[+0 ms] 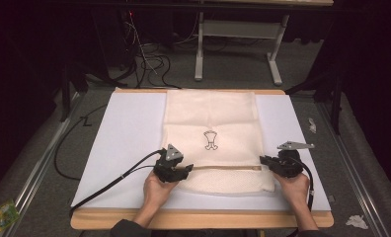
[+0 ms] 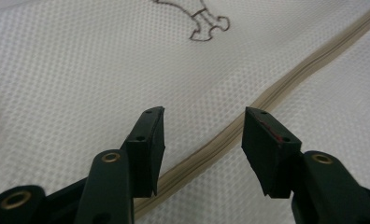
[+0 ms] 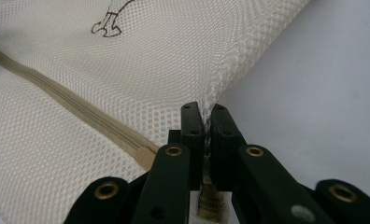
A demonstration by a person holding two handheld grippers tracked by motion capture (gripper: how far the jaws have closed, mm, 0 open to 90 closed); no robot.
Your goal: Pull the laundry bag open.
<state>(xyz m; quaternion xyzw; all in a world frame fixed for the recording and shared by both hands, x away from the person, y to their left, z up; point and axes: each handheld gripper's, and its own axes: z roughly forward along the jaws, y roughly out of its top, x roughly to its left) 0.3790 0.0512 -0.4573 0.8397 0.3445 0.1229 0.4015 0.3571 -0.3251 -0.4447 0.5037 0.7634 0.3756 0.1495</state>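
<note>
A cream mesh laundry bag (image 1: 211, 123) with a small dark printed figure (image 1: 211, 139) lies flat on the white board (image 1: 129, 138). A beige zipper (image 1: 223, 167) runs across its near part. My left gripper (image 1: 183, 171) sits at the zipper's left end; in the left gripper view its jaws stand open just above the zipper (image 2: 286, 84) with nothing pinched. My right gripper (image 1: 263, 160) is at the bag's right edge. In the right gripper view it (image 3: 206, 122) is shut on the mesh edge (image 3: 230, 70) beside the zipper end (image 3: 143, 154).
The white board rests on a wooden table (image 1: 198, 219). Black cables (image 1: 109, 180) trail off the left gripper across the board. Behind the table stand a grey frame (image 1: 238, 34) and floor cables. Scraps lie on the floor at both sides.
</note>
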